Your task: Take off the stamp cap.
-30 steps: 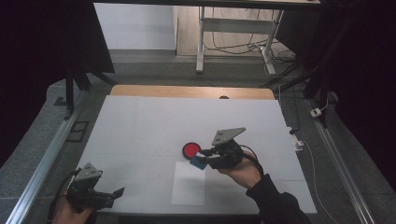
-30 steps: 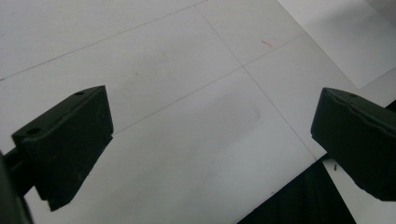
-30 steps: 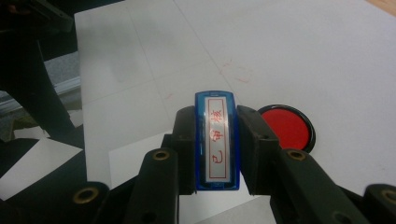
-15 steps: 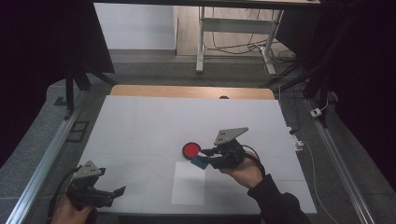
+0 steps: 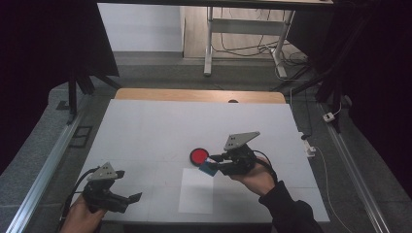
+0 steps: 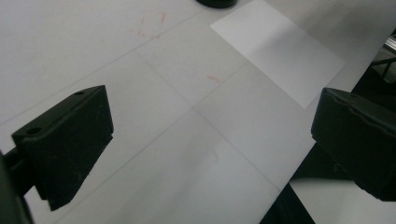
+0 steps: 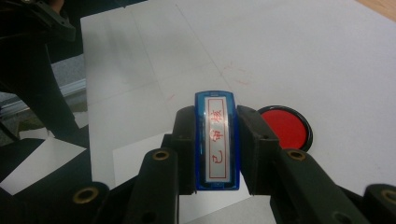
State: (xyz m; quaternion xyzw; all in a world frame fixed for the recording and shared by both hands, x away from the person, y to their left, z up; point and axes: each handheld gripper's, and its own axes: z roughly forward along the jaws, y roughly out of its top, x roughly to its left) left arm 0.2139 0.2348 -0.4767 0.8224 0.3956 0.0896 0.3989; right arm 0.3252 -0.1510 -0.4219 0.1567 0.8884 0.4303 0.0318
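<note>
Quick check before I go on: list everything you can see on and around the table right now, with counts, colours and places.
Stamp: one, blue with red characters on its face, clamped in the right tool, above the paper's far edge.
Ink pad: one, red in a black round case, mid-table, just left of the stamp.
Paper: one white sheet, near edge of the table, centre.
Table: one, white top with a wooden far edge.
Left tool: one, black, open, at the near left corner, holding nothing.
Right tool: one, black, shut on the stamp.
Hands: two, one on each tool; dark sleeve on the right arm.
</note>
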